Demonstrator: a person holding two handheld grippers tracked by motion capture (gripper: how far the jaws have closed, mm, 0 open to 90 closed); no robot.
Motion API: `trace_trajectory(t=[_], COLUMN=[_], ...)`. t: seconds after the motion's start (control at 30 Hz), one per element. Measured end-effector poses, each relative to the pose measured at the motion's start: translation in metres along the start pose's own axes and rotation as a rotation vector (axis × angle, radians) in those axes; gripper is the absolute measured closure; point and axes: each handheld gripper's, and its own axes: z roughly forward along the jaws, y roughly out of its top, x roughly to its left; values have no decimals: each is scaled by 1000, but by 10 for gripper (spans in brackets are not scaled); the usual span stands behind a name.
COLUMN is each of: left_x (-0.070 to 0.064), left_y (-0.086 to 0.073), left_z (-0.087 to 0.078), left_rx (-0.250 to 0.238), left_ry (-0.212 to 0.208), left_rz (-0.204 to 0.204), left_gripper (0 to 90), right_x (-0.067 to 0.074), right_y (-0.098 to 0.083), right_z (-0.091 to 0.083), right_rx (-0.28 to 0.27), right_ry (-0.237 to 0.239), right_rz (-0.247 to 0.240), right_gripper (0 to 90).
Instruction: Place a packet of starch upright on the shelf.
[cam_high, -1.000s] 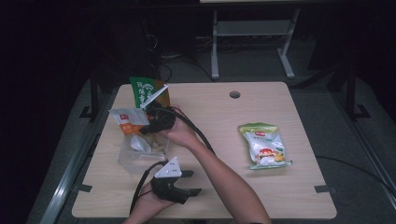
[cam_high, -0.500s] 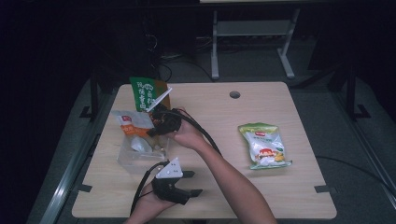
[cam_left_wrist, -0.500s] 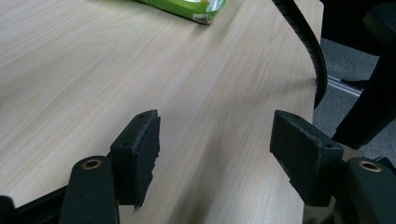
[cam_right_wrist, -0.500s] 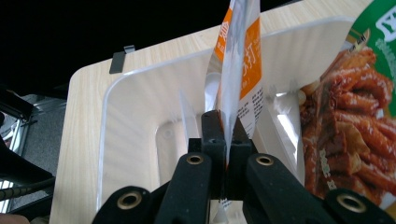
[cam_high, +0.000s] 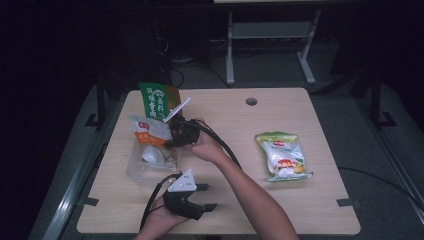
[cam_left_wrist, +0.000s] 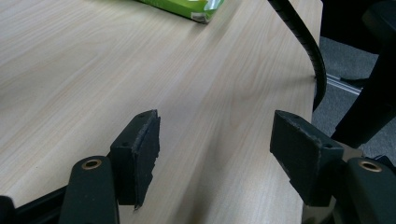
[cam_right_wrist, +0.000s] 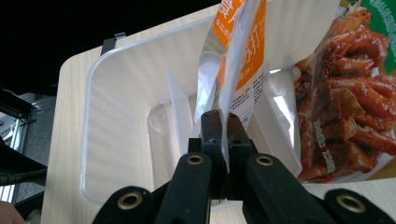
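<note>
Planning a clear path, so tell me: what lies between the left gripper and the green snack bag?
Bare wooden tabletop between the left gripper and green snack bag, in the left gripper view.

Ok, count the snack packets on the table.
3: a green bag behind the clear bin, an orange-white packet held over the bin, and a green-edged packet at right. More may be hidden.

High view overhead, faces table – gripper views close, low

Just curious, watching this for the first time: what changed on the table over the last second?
The right gripper, shut on the orange-and-white packet, drew it slightly nearer the person, over the clear plastic bin. The left gripper stayed open near the table's front edge; the green bag and the snack bag kept their places.
</note>
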Motion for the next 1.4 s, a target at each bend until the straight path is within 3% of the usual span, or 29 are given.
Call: trace_trajectory(t=[0.23,0.3,0.63,1.03,1.13,1.23,1.27,1.4], left_x=[0,1,1,2,2,2,2,3], left_y=[0,0,0,0,0,0,0,0], left_z=[0,-1,-2,0,-1,-1,-1,-1], left_rx=[0,-1,-5,-4,-3,-6,-6,-4], left_ry=[-3,1,3,6,8,11,11,11], left_rz=[-1,0,-5,-17,-16,-18,-18,-16], left_gripper=[327,328,325,320,320,319,319,318], right_x=[-4,-4,-5,-7,-8,-7,-8,-10], right_y=[-1,-1,-2,-10,-14,-16,-17,-21], right_z=[0,0,-6,-31,-36,-40,-41,-48], right_rx=[-3,-6,-27,-47,-48,-52,-53,-62], right_ry=[-5,-19,-11,-15,-24,-24,-29,-42], right_rz=[16,15,30,53,39,60,41,48], right_gripper=[890,823,719,632,626,613,608,590])
